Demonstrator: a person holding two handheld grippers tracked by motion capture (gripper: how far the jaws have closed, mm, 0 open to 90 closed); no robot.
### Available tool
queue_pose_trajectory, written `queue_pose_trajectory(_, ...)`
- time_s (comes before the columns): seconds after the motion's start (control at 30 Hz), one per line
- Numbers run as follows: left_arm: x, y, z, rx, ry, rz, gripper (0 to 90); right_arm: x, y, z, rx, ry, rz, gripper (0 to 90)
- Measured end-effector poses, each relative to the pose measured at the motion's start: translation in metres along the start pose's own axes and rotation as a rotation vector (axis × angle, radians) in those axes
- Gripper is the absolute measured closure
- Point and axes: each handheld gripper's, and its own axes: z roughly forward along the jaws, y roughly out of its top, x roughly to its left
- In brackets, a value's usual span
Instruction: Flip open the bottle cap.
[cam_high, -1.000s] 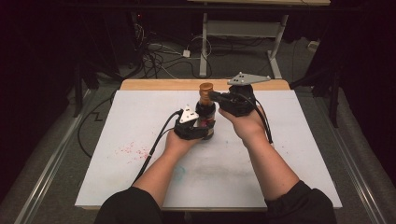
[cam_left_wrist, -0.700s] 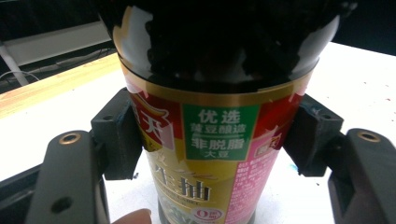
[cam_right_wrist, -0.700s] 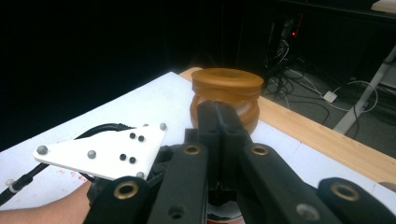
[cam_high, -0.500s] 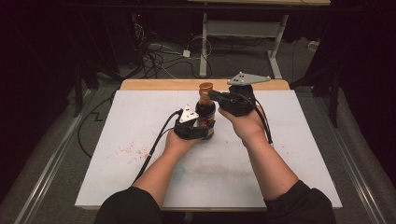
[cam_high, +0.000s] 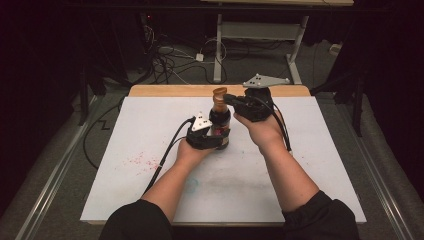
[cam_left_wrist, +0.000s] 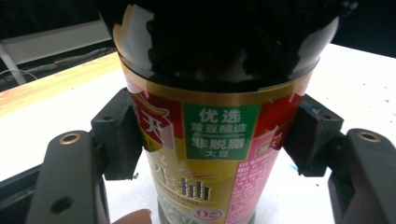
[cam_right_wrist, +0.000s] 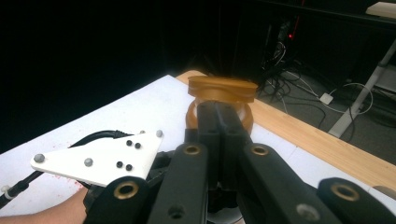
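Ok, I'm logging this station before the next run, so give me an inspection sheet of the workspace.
Surface: white table top, red specks near its left side, wooden strip along the far edge.
Job's things: dark sauce bottle upright, amber flip cap on top.
Clutter: nothing seen.
Grippers: left gripper clamped on the bottle's labelled body; right gripper with jaws together, tips at the cap, just under its lid.
Cables: one black lead trails from each gripper; a loose tangle lies on the floor behind the table.
Surroundings: dark room, metal desk frame beyond.
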Motion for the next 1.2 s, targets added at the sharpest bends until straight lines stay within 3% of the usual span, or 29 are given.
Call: queue_pose_trajectory(1.2, 0.000, 0.000, 0.000, 0.001, 0.005, -0.002, 29.1, 0.000, 0.011, 0.003, -0.024, -0.005, -0.011, 90.0)
